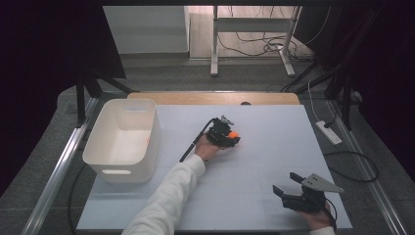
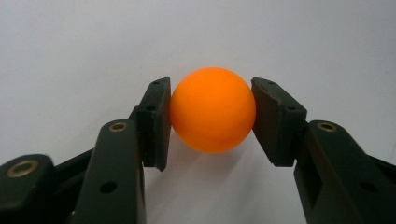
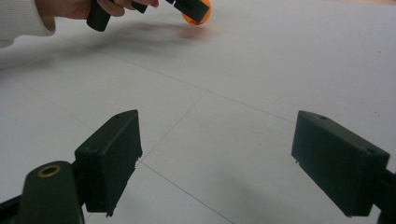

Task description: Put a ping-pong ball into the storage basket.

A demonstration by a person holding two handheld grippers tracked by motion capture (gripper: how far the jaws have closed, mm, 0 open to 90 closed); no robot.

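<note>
Near the middle of the high view, the left tool had its jaws closed on an orange ball, one pad pressed to each side of it, low over the white bench. Being round, the ball showed no long axis and pointed no way that I could tell. The right tool sat at the lower right of the frame with its jaws spread wide and holding nothing, while a white bin stood at the left.

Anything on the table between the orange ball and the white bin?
Nothing: the high view shows bare white table between the orange ball, pinched in the left claw, and the white bin.
</note>
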